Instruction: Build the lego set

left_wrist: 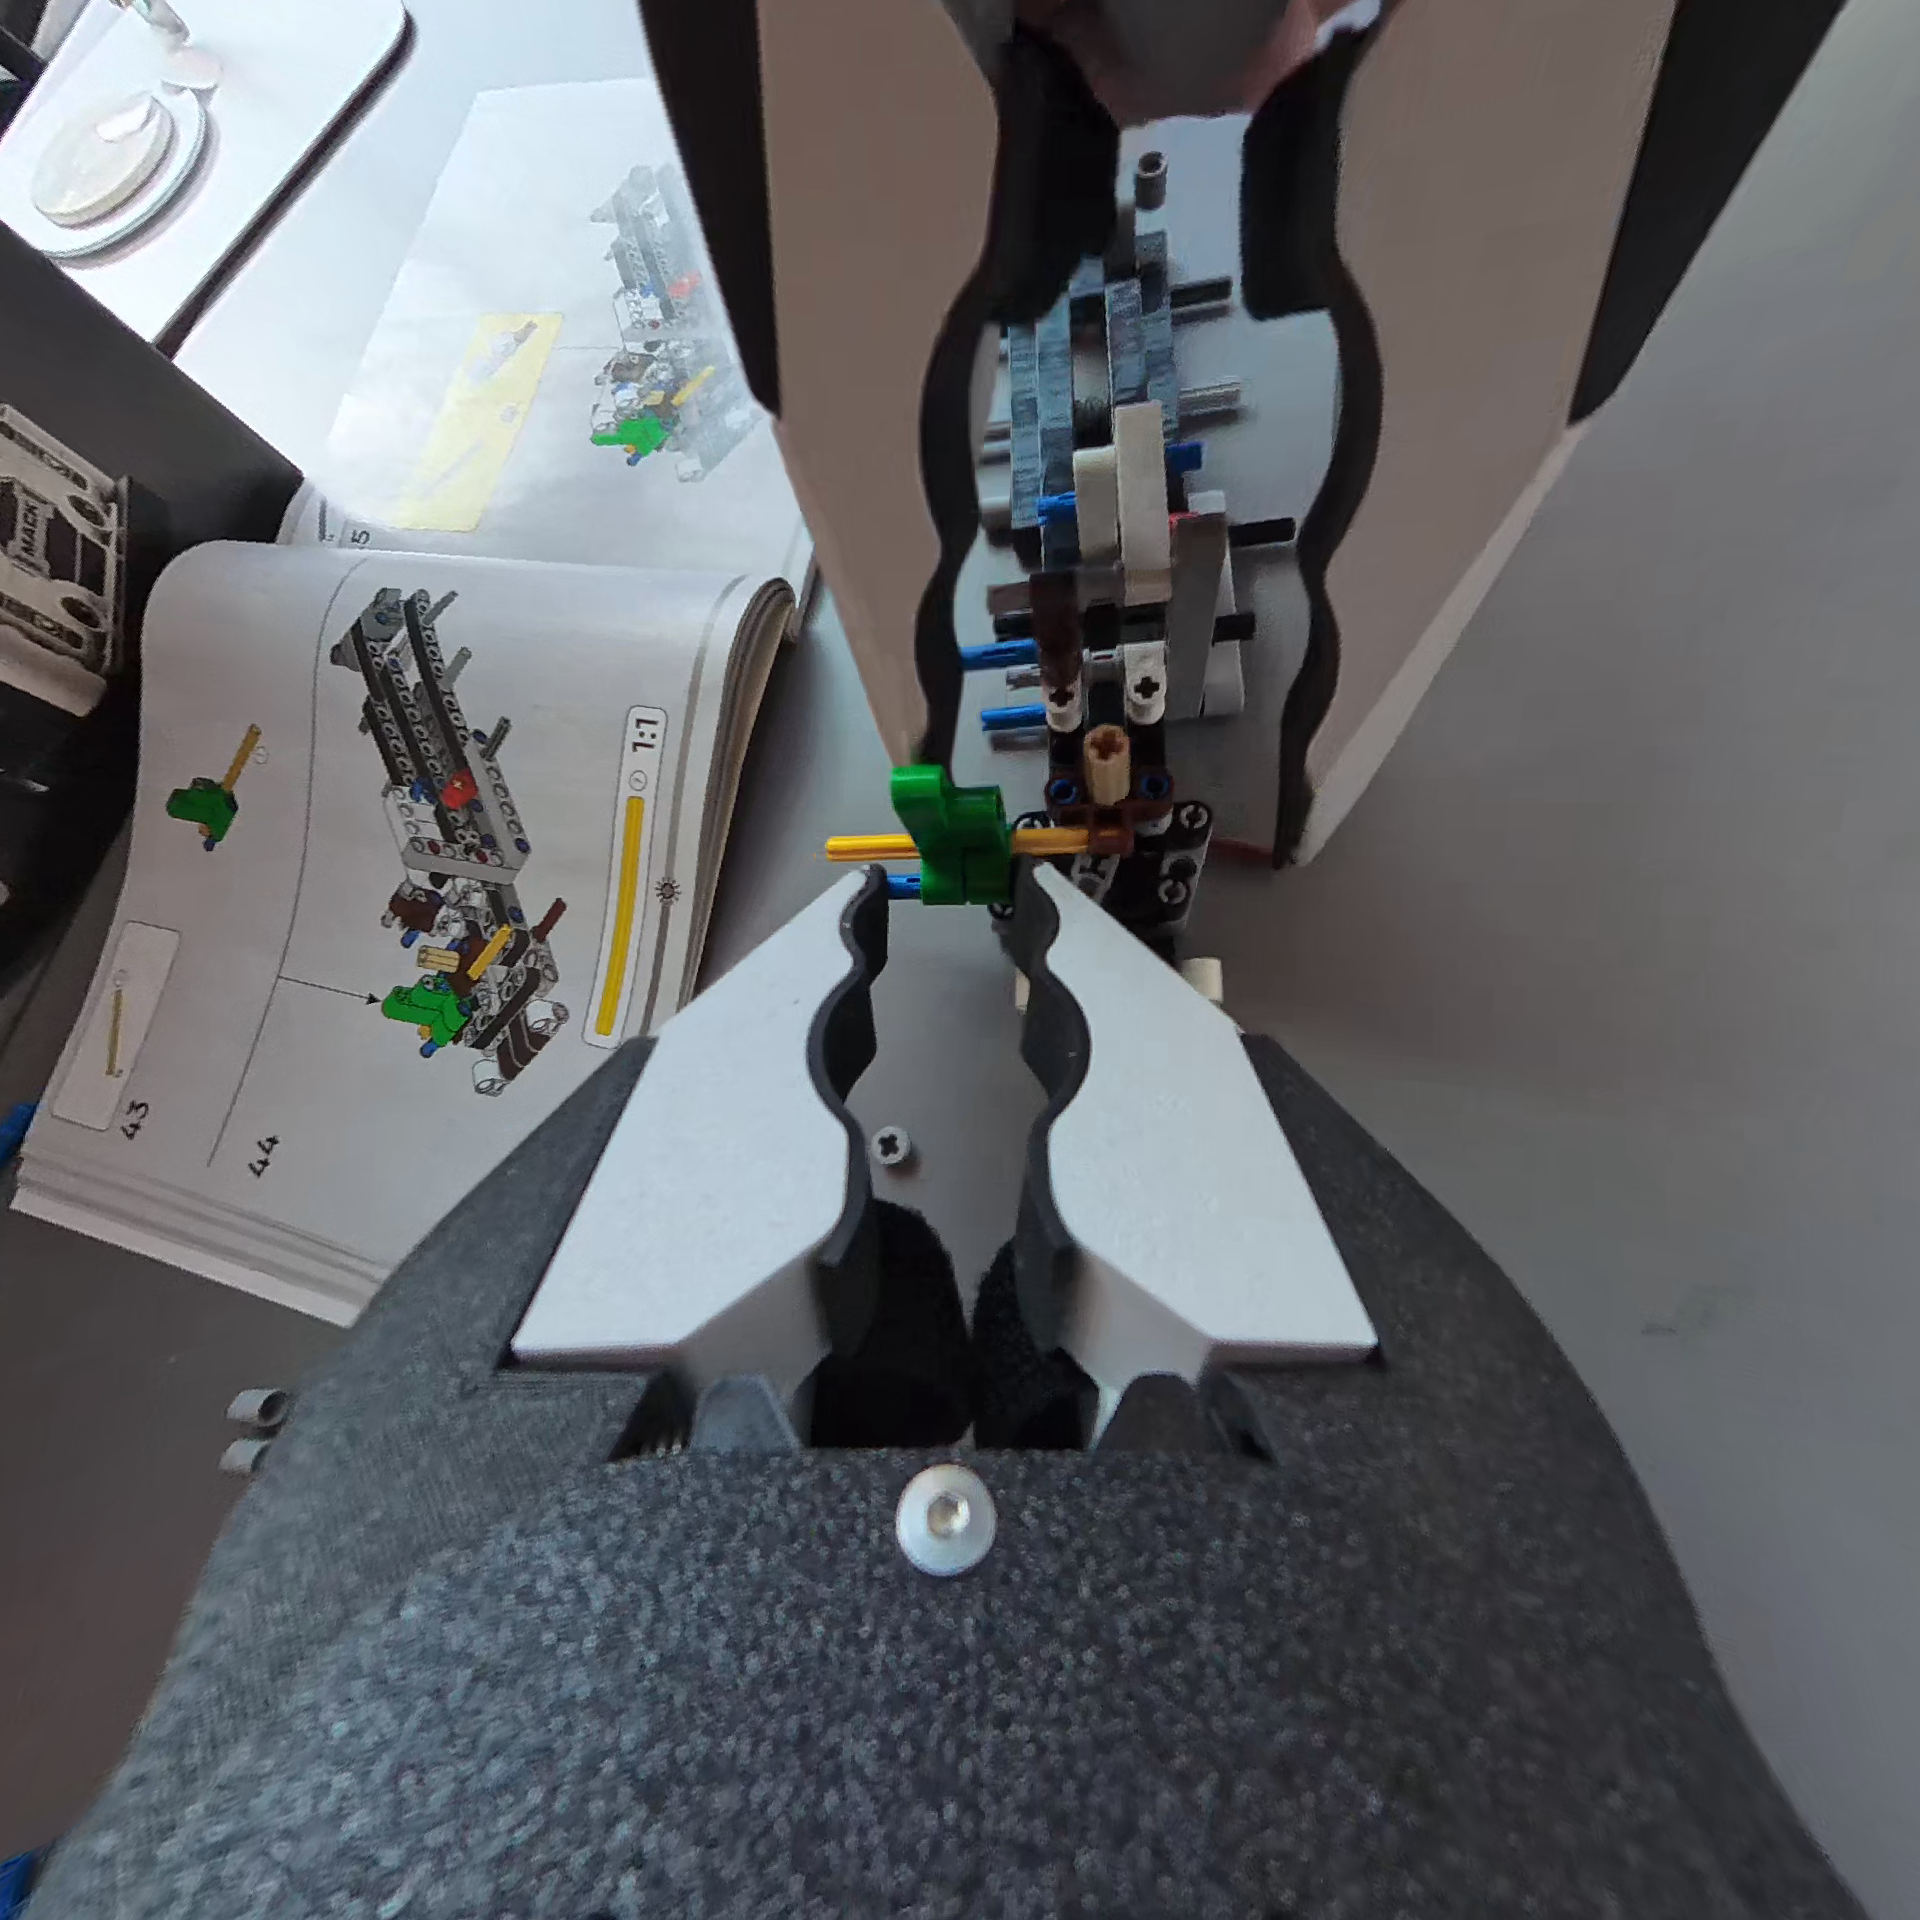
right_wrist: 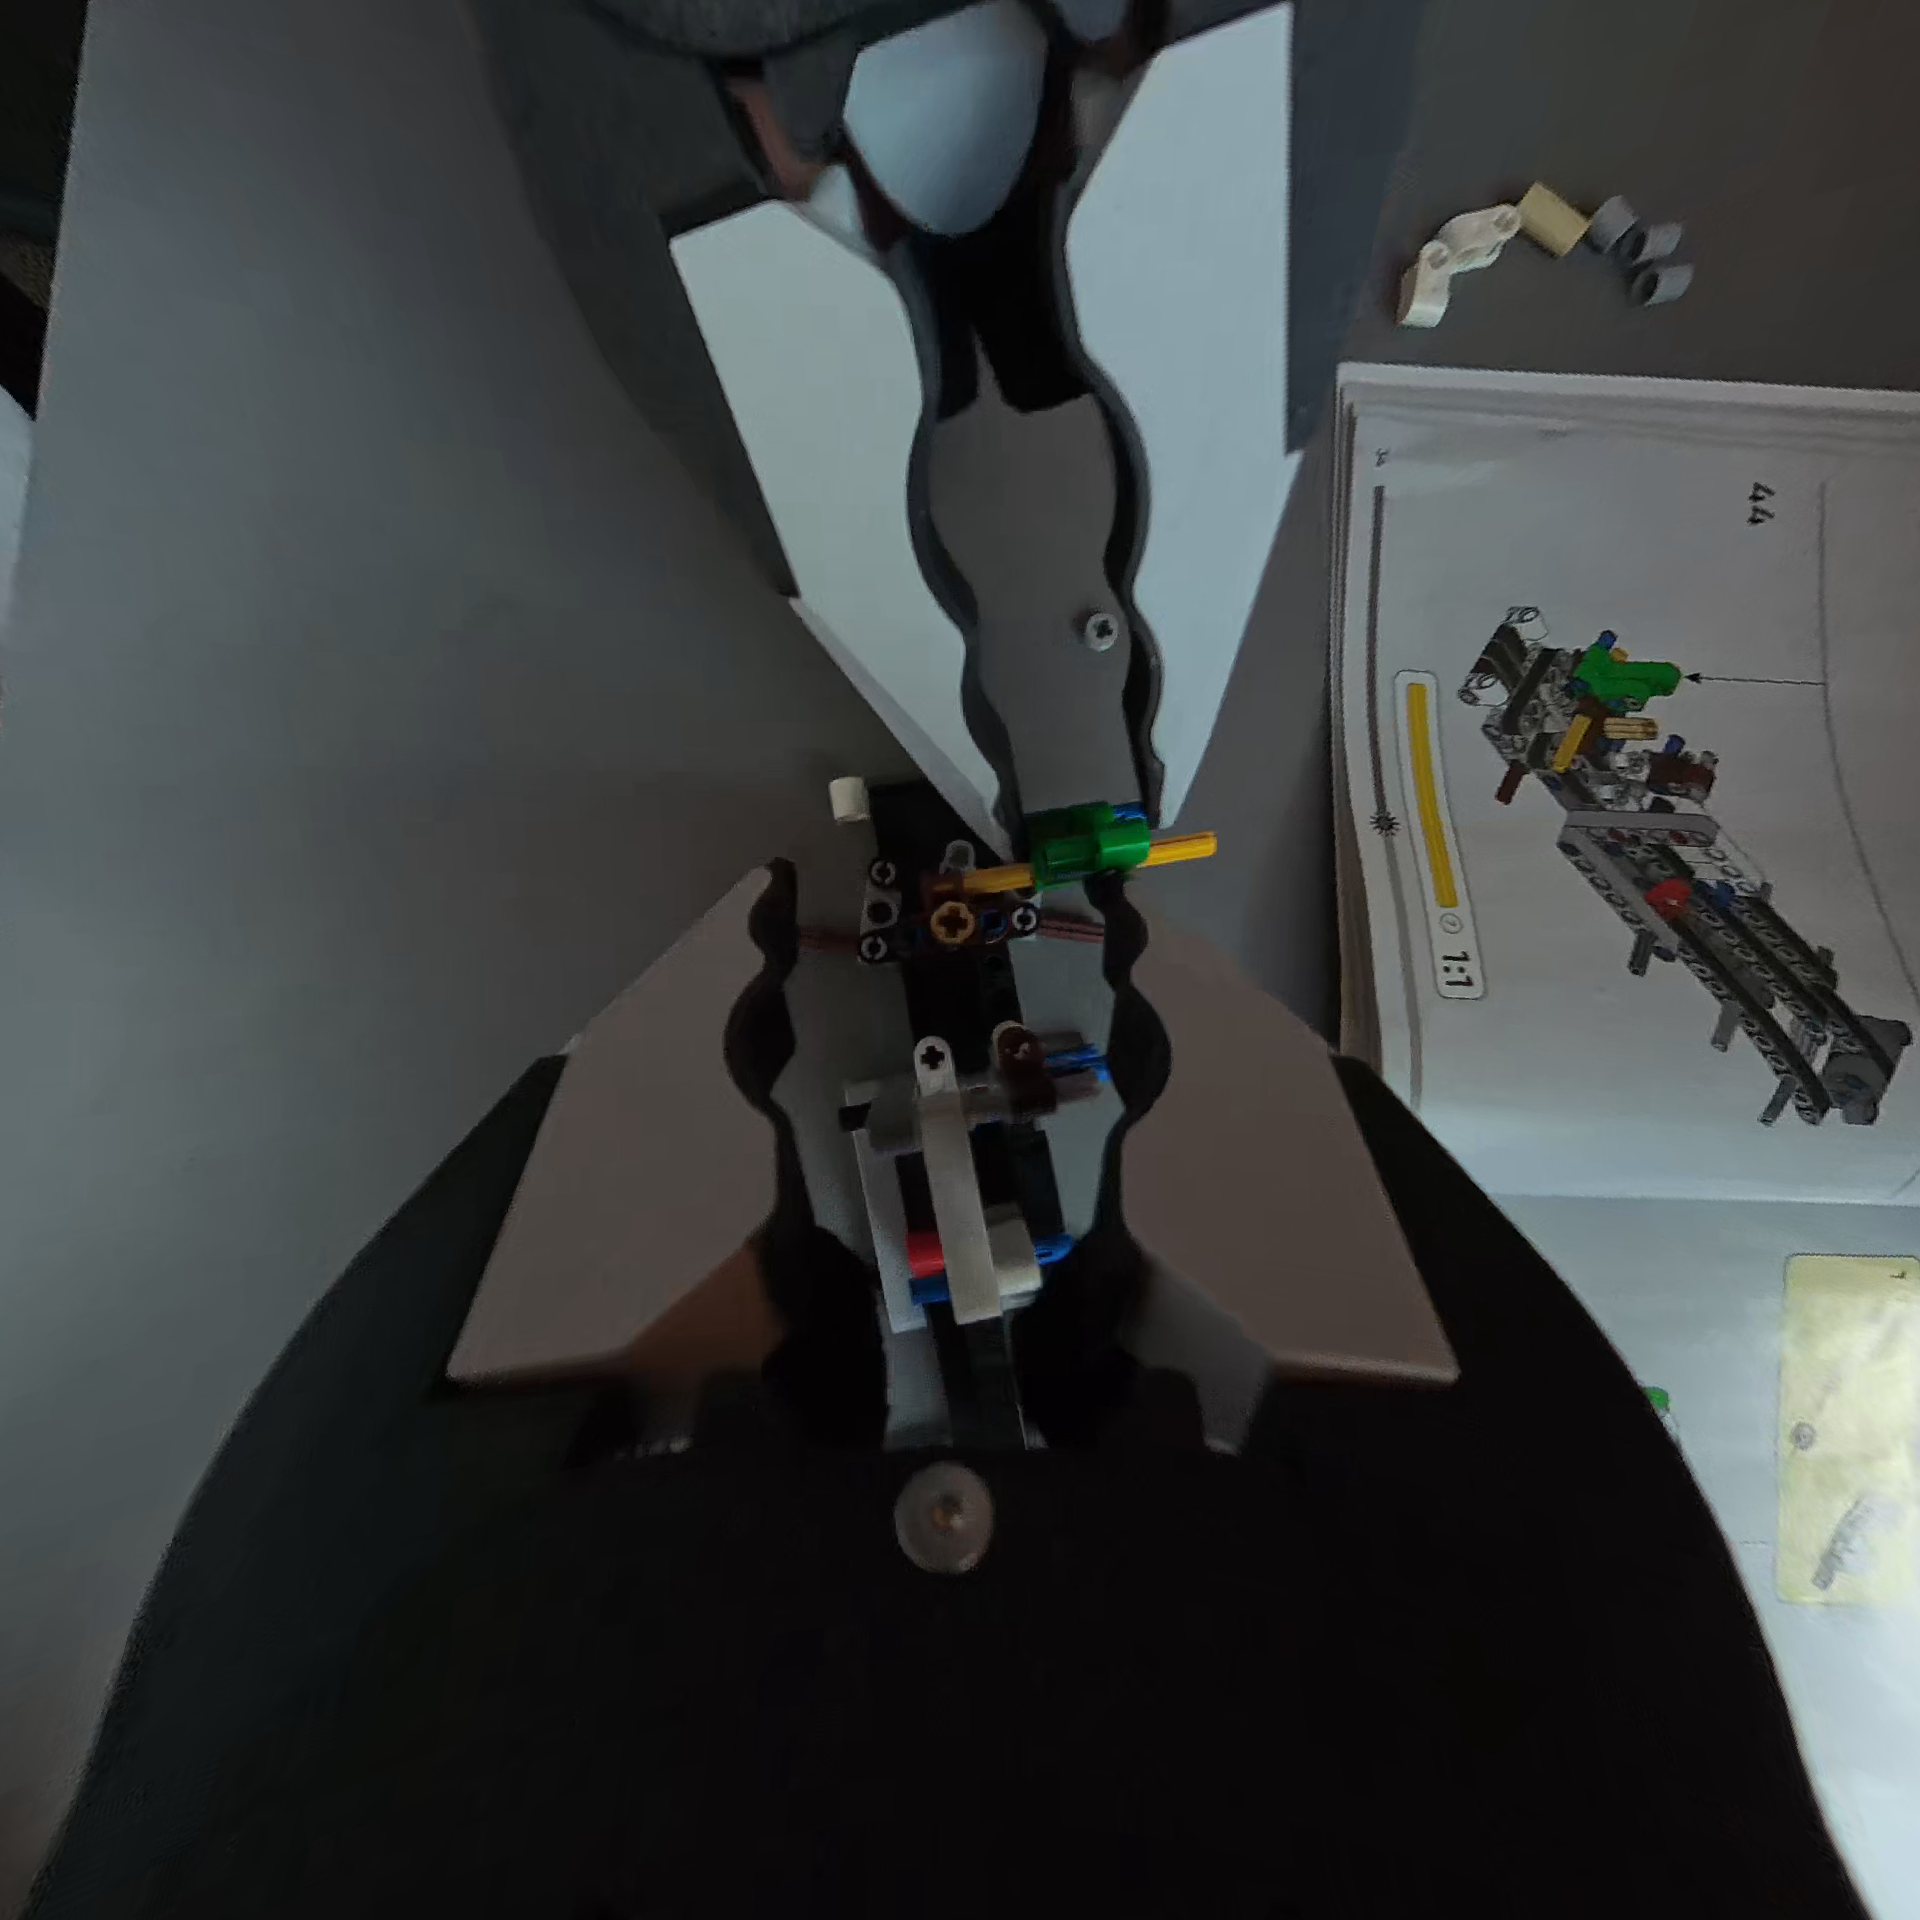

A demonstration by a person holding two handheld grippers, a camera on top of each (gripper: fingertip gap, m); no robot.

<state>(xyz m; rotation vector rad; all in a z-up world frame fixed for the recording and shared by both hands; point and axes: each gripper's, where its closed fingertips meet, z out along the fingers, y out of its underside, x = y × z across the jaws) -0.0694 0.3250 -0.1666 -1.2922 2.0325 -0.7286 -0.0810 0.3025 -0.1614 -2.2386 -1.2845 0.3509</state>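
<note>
Lego chassis (right_wrist: 956, 1174) sits clamped in the right gripper (right_wrist: 940, 904); left gripper (left_wrist: 951, 883), pinching the green piece (left_wrist: 951, 831), must next seat its yellow axle (left_wrist: 868, 847) fully.

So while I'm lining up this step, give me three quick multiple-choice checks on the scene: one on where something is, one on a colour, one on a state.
1. In the left wrist view, where does the open instruction booklet lie?
A. Left of the left gripper
B. Right of it
C. Under the lego model

2. What colour is the axle running through the green piece?
A. Red
B. Yellow
C. White

3. What is the left gripper doing?
A. Open, clear of any part
B. Shut on the green piece
C. Gripping the booklet

Answers:
1 A: the instruction booklet lies on the table to the left of the left gripper.
2 B: the yellow axle sticks out on both sides of the green piece.
3 B: its fingertips pinch the green piece against the end of the lego model, which the right gripper holds.
</note>
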